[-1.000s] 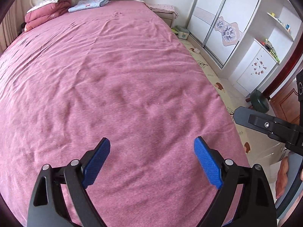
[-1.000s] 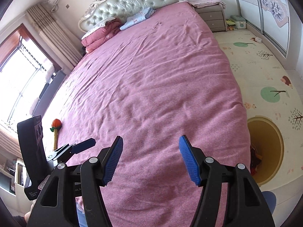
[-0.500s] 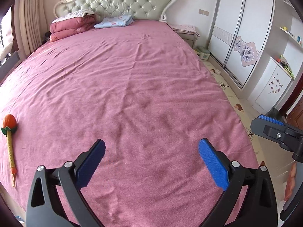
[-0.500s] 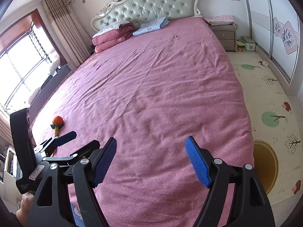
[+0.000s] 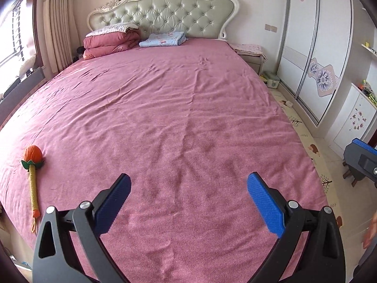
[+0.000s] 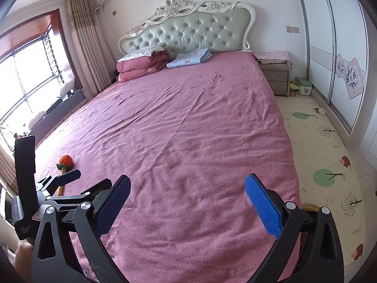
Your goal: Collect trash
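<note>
Left wrist view first: the left gripper (image 5: 188,188) hangs above the foot end of a wide bed covered in a wrinkled pink bedspread (image 5: 176,108), its blue-padded jaws spread wide with nothing but bare fabric between them. Off near the bed's left edge lies an orange plush ball on a long yellow woven stick with green felt leaves (image 5: 31,165), flat on the spread and well apart from the jaws. At the head, a folded maroon quilt (image 5: 110,43) sits beside a folded pale blue blanket (image 5: 163,39), both against the tufted pale green headboard with a carved white frame (image 5: 162,11). The right gripper (image 5: 361,156) pokes in at the right edge of this view. Over to the right wrist view, and the right gripper (image 6: 187,188) is opening, jaws already far apart, nothing between the pads, only pink cloth below. A grey bedside cabinet (image 6: 275,75) stands right of the headboard, and a cream play mat printed with green trees (image 6: 325,160) covers the floor between bed and white sliding wardrobe (image 6: 339,47). No piece of trash can be made out anywhere on the bed or the mat.
</note>
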{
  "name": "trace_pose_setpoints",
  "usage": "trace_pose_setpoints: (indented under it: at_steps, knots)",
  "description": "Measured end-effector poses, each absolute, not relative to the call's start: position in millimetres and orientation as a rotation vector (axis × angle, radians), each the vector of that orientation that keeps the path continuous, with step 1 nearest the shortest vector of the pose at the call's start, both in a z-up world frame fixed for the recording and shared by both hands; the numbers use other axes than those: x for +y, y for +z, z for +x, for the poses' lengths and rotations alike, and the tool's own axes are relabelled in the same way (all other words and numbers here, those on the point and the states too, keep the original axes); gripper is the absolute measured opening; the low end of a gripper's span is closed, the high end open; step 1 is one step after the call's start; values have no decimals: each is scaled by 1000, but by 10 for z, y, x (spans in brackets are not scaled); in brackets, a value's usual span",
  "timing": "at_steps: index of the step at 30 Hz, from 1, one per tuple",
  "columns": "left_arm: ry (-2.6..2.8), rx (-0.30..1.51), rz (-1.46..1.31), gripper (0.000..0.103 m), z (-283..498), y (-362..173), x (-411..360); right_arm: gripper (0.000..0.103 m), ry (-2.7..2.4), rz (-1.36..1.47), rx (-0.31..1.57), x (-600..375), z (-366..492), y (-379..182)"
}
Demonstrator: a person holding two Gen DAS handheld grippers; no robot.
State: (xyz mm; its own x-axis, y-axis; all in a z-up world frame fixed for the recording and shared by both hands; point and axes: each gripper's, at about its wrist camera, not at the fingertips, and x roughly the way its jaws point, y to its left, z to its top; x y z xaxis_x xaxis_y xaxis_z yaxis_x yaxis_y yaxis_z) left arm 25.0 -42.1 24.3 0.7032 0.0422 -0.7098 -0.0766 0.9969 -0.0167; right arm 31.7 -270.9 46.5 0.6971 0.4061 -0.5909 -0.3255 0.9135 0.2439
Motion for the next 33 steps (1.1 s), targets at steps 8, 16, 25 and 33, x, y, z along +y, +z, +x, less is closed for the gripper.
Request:
trace_pose_setpoints:
  at_steps: [8, 16, 25, 33]
  knots:
    - [53, 763, -75, 99, 241, 338, -428, 94, 416, 116, 676, -2705, 308, 491]
    - [56, 745, -88, 99, 227, 447, -411, 94, 435, 102, 668, -2685, 308, 536]
    - [53, 733, -98, 99, 233, 519, -409, 94, 449, 91, 663, -2659, 292, 534]
    - [39, 725, -113, 99, 278, 595, -399, 94, 451, 92, 660, -2669, 304, 548]
